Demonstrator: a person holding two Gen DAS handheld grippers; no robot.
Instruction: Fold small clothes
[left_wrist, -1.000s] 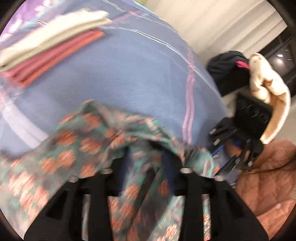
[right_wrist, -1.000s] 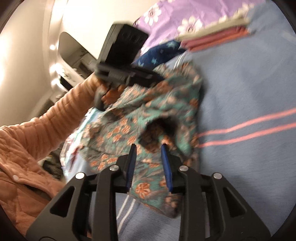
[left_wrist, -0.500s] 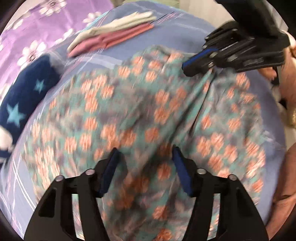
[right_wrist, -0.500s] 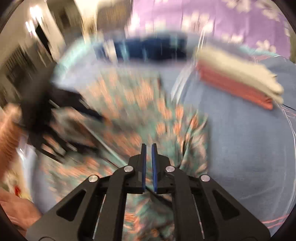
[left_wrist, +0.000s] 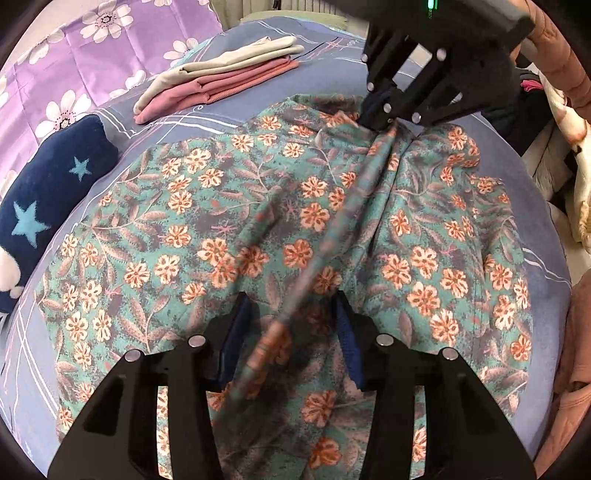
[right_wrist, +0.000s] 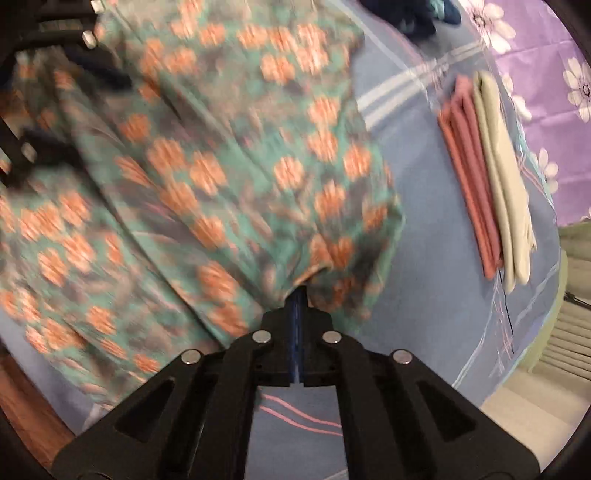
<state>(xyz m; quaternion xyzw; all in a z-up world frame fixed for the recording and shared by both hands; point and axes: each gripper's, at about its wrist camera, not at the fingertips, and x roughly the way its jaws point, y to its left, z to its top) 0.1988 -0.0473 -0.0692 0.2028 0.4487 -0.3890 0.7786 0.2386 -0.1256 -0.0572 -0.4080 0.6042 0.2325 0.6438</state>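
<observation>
Right now your right gripper (right_wrist: 298, 295) has its jaws pressed together on an edge of the floral garment (left_wrist: 280, 229), the cloth bunching into a peak right at the blue pads, so a small bite of fabric is all that holds it. Your left gripper (left_wrist: 293, 328) is closing, with a raised ridge of that same garment running up between its fingers (left_wrist: 347, 332); from this view the pads do not look to be pressing on it yet. The garment lies spread over the blue bedsheet (left_wrist: 229, 107), taking up most of the middle of it. Beyond the garment's far edge sits the folded stack (left_wrist: 218, 77) of pink and cream pieces, and off the garment's left side is the navy star cushion (left_wrist: 44, 192). The main risk, as I judge it, is that the left jaws close on the ridge alone or miss it, so only one layer comes up and the fold goes crooked. The right pinch is shallow, and a sharp pull could slip the edge free. Pulling the two hands apart unevenly would drag the whole garment across the sheet, perhaps toward the folded stack, and disturb it. The taut ridge also suggests twisting; fold it now and you trap the wrinkle.
</observation>
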